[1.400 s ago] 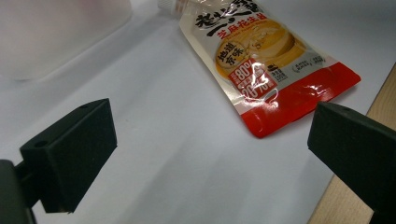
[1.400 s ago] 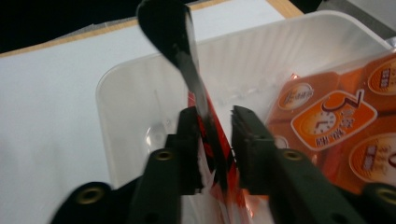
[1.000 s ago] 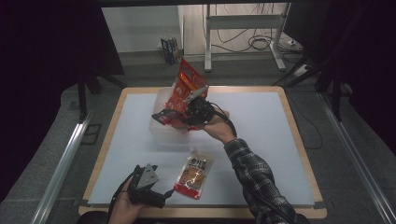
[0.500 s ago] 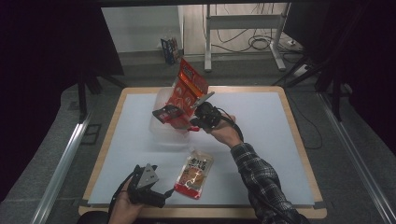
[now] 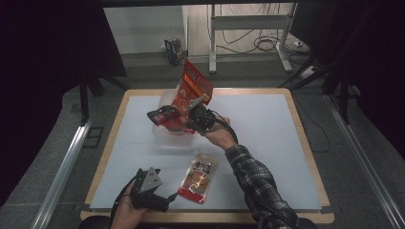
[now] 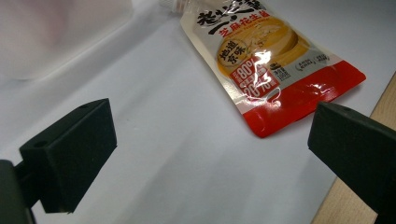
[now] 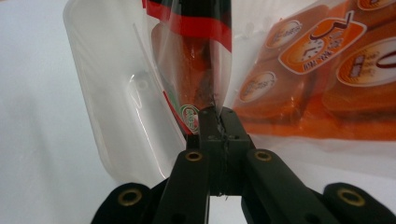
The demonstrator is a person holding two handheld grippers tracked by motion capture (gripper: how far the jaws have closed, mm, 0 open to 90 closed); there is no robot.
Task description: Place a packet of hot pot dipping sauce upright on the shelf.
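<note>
My right claw (image 7: 218,116) is clamped on a clear sausage packet (image 7: 196,60) over the plastic tub (image 5: 165,131). My left claw (image 6: 210,154) gapes wide and empty near the sauce pouch (image 6: 266,65) on the desk (image 5: 286,143).

Right hand-held gripper (image 7: 218,116) clamped; left hand-held gripper (image 6: 205,140) agape, low.

Readable print on the flat spouted pouch

The cream-and-red spouted sauce pouch (image 6: 266,60) carries large black Chinese characters, "芝麻花生酱" beneath them, "地道芳味" on an orange patch, and white "80%" and "20%" on red.
</note>
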